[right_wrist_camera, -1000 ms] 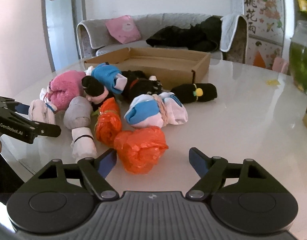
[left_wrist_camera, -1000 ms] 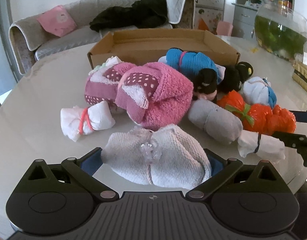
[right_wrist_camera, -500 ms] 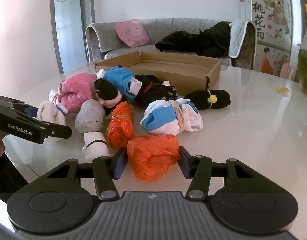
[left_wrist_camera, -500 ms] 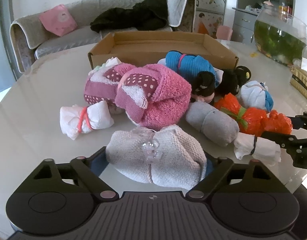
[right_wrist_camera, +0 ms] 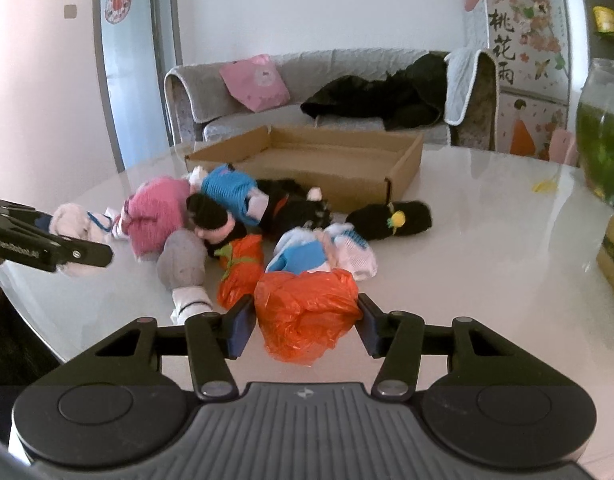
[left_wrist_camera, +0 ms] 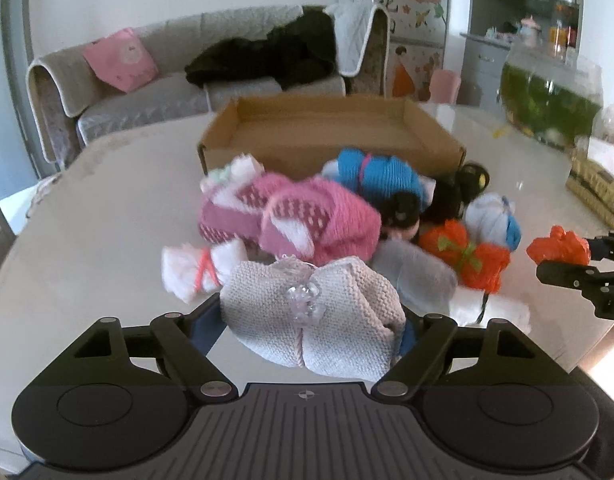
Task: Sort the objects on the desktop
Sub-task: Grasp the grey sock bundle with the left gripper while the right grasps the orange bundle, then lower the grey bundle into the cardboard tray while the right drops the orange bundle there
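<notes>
Our left gripper [left_wrist_camera: 313, 320] is clamped around the cream knitted bundle [left_wrist_camera: 311, 326]; its jaws have just been closing, and the pads now press into both ends of the knit, which bulges up between them. The bundle looks lifted clear of the table [left_wrist_camera: 87, 220], though its underside is hidden from us. We judge it light, soft and springy: it gives under the pads rather than resisting, so a hold across its middle, either side of the clear beaded tie [left_wrist_camera: 305, 300], seems right. Too near an end and the wool would likely squeeze out.

Our right gripper [right_wrist_camera: 303, 322] has also just been closing, and it grips the orange plastic bundle [right_wrist_camera: 305, 314], the blue pads dug into its sides. This one we take to be very light, crinkly and slippery; the film could slide or tear, so a firm hold through its thickest part is safer than a pinch on a loose fold. In the left view it hangs just above the table's near right edge.

Beyond both grippers lies the pile: a pink fuzzy bundle [left_wrist_camera: 323, 220], a blue knitted one [left_wrist_camera: 381, 172], a grey roll [left_wrist_camera: 417, 276], a second orange bundle tied with green [left_wrist_camera: 467, 252], a small white roll with a pink band [left_wrist_camera: 201, 270], and a black roll [right_wrist_camera: 391, 220] set slightly apart. Behind them stands the open cardboard box [left_wrist_camera: 331, 156], which looks empty and, we suppose, is where the bundles go.
</notes>
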